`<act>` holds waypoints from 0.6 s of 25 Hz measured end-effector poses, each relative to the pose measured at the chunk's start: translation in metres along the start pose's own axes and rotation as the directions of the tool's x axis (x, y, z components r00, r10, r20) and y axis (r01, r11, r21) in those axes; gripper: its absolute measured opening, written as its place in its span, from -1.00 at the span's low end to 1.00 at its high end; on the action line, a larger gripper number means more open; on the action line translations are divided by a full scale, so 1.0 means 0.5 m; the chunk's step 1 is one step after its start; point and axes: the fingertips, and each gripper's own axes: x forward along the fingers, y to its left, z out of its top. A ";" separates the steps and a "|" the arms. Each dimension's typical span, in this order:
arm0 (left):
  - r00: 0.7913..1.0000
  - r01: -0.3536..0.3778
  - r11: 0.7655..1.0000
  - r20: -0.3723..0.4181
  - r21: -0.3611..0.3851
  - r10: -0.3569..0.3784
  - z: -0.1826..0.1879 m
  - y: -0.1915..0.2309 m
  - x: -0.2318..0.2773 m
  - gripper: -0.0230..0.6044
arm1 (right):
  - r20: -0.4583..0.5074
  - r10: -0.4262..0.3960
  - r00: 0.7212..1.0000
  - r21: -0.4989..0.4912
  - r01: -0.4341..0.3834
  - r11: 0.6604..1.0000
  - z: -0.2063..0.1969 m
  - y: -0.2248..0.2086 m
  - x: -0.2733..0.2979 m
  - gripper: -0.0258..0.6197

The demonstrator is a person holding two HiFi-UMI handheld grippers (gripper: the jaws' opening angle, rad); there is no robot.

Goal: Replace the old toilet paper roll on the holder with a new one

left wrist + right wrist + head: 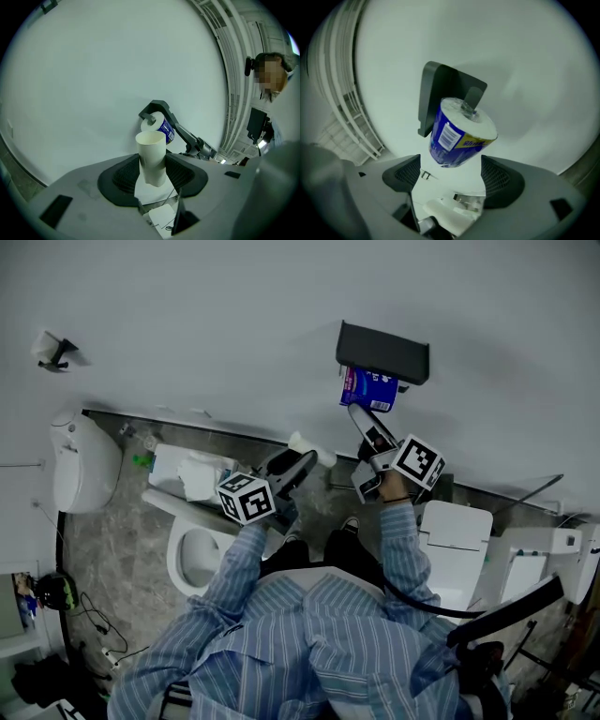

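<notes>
Your striped sleeves (230, 592) fill the foreground of the head view, well below the holder (382, 350), a dark bracket with a cover plate fixed to the pale wall.

Left gripper (152, 174): you hold it below and to the left of the holder, well apart from it. Its jaws are clenched on the empty cardboard tube (152, 157), which stands upright between the two pads with its open rim rising above them. Seen from the left gripper view, the holder lies beyond the tube, slightly to its right.

Right gripper (454, 176): you hold it just beneath the holder, pointing at it. Its jaws are released and stand wide apart, one pad to each side of the lower end of the new roll (457, 133); neither pad presses on it.

New roll: wrapped in blue printed packaging, it hangs tilted under the holder's cover plate, with the holder's arm entering its core.

Toilet (192, 554): it stands far below and to the left of the holder.
</notes>
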 end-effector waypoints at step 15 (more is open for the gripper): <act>0.991 0.120 0.993 -0.061 -0.017 -0.121 -0.035 -0.044 -0.076 -0.37 | -0.073 -0.172 0.982 -0.219 0.152 0.964 -0.186 0.060 -0.131 0.28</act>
